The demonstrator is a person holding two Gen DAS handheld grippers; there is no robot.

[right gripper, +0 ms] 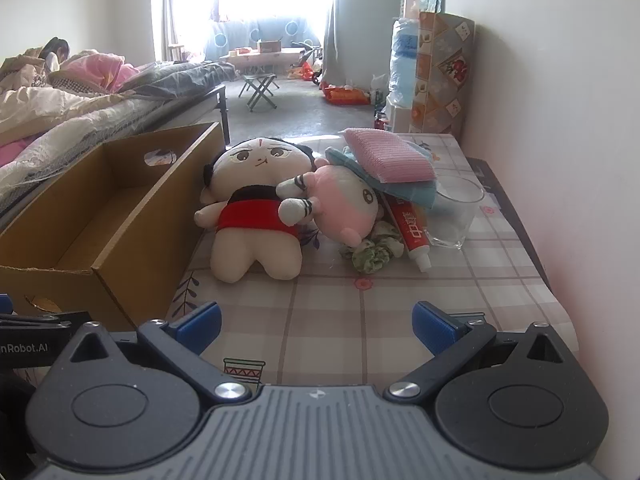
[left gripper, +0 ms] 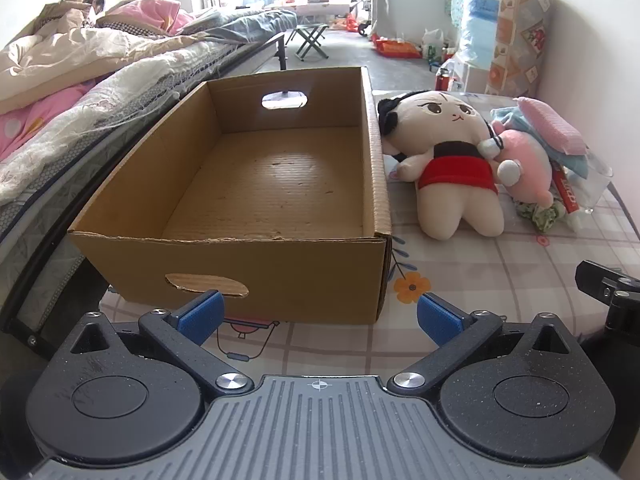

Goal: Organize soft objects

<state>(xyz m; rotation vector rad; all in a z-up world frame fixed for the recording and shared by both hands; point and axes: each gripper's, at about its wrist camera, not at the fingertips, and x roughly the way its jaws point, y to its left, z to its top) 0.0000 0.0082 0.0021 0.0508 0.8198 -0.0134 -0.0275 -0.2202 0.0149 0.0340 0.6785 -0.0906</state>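
Note:
An empty open cardboard box stands on the checked tablecloth. Right of it lies a cream doll with a red skirt. A pink plush leans on it. A pink sponge tops a blue cloth. A green scrunchie lies in front. My left gripper is open and empty before the box. My right gripper is open and empty before the toys.
A red toothpaste tube and a glass tumbler sit among the soft things. A bed with quilts runs along the left. The wall borders the table's right side. The right gripper's body shows at the right.

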